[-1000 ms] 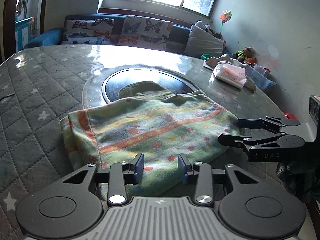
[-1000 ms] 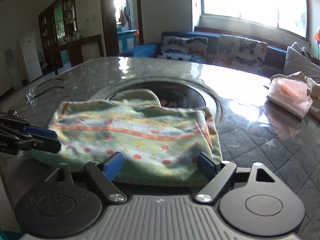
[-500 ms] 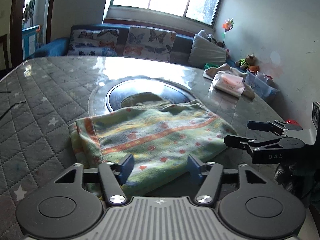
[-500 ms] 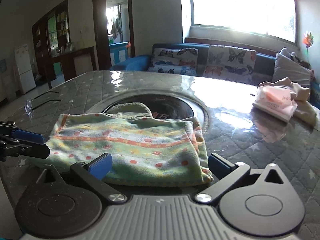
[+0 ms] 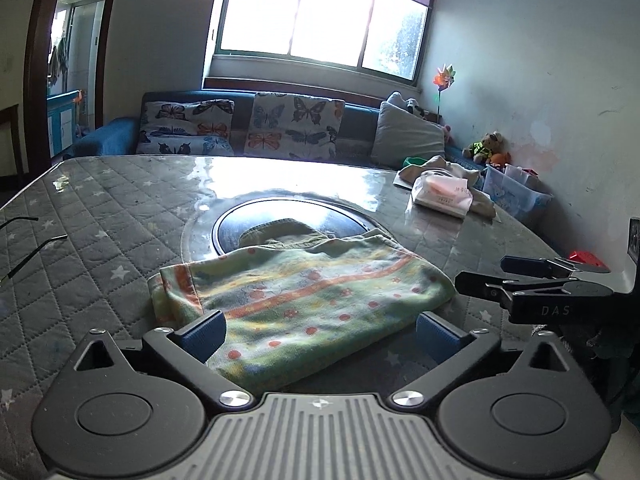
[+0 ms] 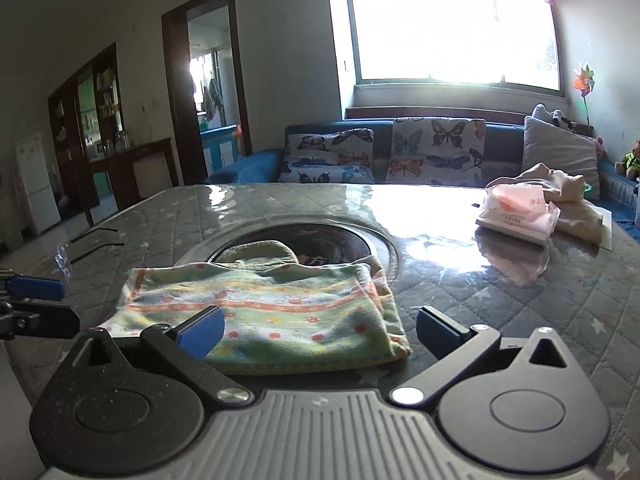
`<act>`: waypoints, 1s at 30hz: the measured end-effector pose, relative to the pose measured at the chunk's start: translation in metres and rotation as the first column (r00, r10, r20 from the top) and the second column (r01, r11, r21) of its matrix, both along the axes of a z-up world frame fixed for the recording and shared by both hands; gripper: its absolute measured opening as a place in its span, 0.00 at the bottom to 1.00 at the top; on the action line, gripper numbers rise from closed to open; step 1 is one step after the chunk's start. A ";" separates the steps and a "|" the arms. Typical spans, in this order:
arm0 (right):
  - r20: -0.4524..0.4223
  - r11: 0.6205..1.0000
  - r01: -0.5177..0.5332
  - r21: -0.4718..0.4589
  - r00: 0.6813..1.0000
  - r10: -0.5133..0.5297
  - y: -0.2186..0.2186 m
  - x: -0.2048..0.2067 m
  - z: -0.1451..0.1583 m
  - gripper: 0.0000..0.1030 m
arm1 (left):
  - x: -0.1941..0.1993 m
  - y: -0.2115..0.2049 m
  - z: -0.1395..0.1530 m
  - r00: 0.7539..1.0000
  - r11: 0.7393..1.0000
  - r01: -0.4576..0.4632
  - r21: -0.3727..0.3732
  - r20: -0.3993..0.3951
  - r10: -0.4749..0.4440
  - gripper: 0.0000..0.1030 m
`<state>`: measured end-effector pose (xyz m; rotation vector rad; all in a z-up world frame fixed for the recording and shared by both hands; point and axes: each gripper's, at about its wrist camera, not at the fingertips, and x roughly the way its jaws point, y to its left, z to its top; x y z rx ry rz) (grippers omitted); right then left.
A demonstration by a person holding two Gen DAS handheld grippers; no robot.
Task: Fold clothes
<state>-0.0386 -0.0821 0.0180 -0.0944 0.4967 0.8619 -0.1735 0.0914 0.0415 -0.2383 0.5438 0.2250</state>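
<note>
Both grippers are spread wide and holding nothing right now: my left gripper (image 5: 320, 330) has its blue pads either side of the near edge of the cloth without pinching it, and the right gripper (image 6: 318, 330) is gaping the same way. The thing I'm working on, a green terry-cloth garment with orange stripes and red dots (image 5: 296, 296), lies flat on the grey quilted star-print table cover (image 5: 112, 216), right in front of both sets of fingers, its far edge lapping over the round dark glass inset (image 5: 292, 216) in the middle of the table. From the right wrist view it reads as a tidy doubled rectangle (image 6: 264, 312), with stacked layers showing at the corner nearest my right-hand finger, so I'd say at least one fold is in. A plain olive flap (image 6: 260, 254) pokes out at the far side, maybe a waistband or a second piece, can't tell. What's probably left: one more fold to halve it, or just setting it aside. Off to my right beyond the grippers there's a pink-and-white tissue pack (image 6: 516, 212) with a cream crumpled cloth (image 6: 572, 196) behind it, which might be next in the queue.
</note>
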 end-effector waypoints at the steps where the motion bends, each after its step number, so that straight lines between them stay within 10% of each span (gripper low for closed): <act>1: 0.000 1.000 0.001 0.003 1.000 -0.001 -0.001 -0.003 0.000 1.00 | 0.000 -0.001 0.000 1.000 1.000 -0.001 0.002 -0.002 0.001 1.00; 30: -0.042 0.993 -0.118 -0.012 0.992 0.117 0.027 -0.009 0.008 1.00 | 0.023 0.014 -0.009 0.993 0.998 -0.054 0.026 -0.103 0.056 1.00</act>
